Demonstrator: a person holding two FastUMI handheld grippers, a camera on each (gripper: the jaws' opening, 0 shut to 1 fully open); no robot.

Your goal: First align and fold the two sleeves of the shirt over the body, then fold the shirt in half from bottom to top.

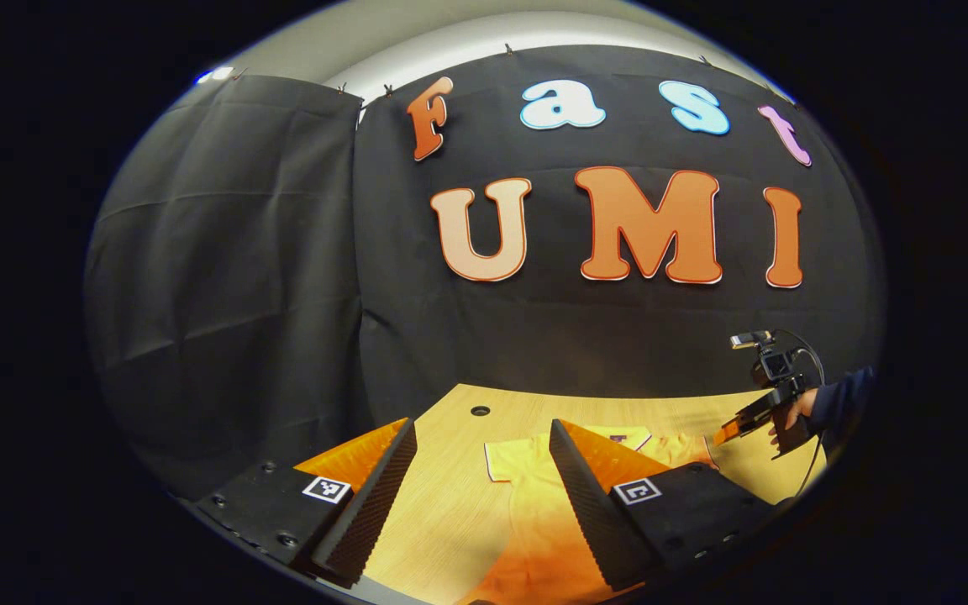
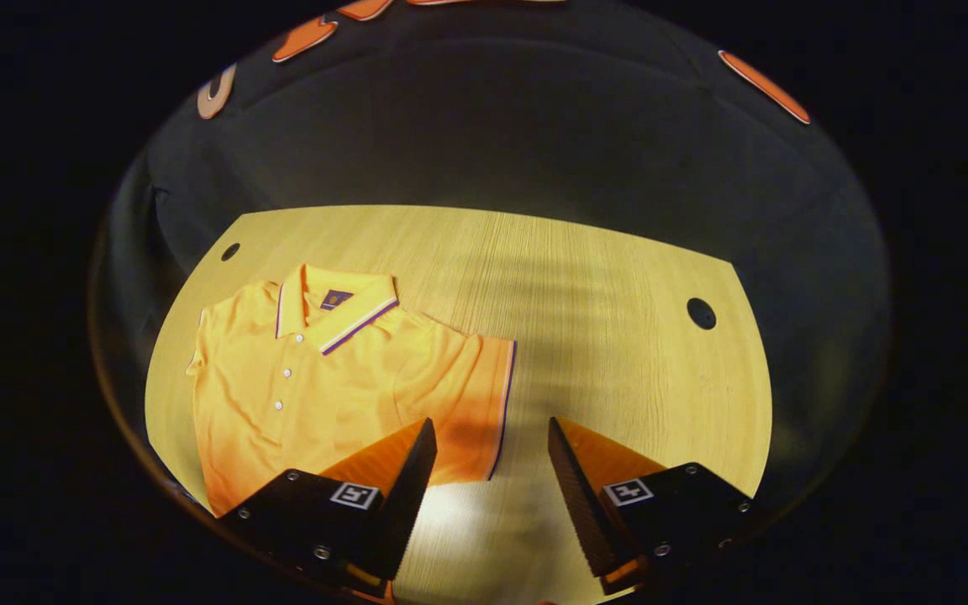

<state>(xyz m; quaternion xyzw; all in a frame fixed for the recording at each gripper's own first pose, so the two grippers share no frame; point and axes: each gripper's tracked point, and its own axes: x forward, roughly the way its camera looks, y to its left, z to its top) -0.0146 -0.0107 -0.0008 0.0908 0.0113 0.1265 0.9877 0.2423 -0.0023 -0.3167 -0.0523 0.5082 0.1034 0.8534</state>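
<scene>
Looking along the right gripper (image 2: 491,470), we see its jaws released, spread wide with nothing between them, hovering above the tabletop (image 2: 618,336). A yellow polo shirt (image 2: 324,395) lies flat on that wooden surface, toward its left side, front up, buttons showing and collar (image 2: 337,311) at the far end. One short sleeve (image 2: 484,403), edged with a dark stripe, is spread out to the right; its near corner sits just beyond the tip of the left-hand finger (image 2: 412,470) in this view. We cannot tell whether that finger touches the fabric. The other sleeve (image 2: 198,344) lies at the shirt's left edge. Two round holes (image 2: 701,313) pierce the tabletop, one at the far left and one at the right.

From the left gripper view, the left gripper (image 1: 484,483) is likewise released, its jaws well apart and empty, held above the shirt (image 1: 526,512), which runs beneath and between the two fingers. The collar area is partly hidden behind the right-hand finger (image 1: 593,504). Farther to the right we see the other gripper (image 1: 728,433), held by a hand (image 1: 791,412) in a dark sleeve (image 1: 841,399), tipped down toward the shirt's far right edge. Black cloth (image 1: 223,294) closes off the booth behind.
</scene>
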